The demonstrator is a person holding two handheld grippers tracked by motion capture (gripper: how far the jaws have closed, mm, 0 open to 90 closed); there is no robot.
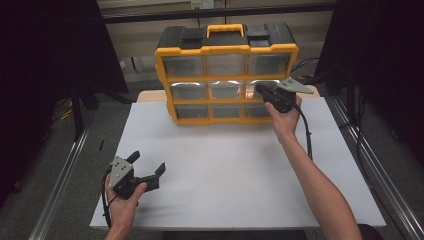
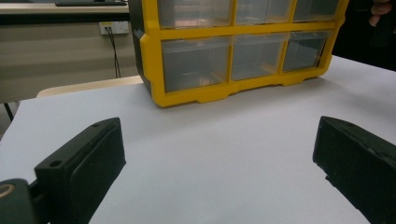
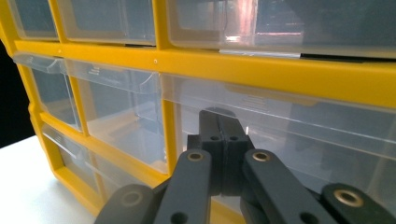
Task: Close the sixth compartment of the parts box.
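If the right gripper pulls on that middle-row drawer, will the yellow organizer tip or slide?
The yellow organizer stands tall and upright on a narrow base, so a hard pull at mid-height might tip it forward. Its clear drawers look mostly empty, so it is probably light and may slide on the smooth white table. The right gripper sits at the right-hand middle drawer with fingers together.

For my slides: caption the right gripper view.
Right gripper, fingers shut, at the clear front of a middle-row drawer in the yellow organizer.
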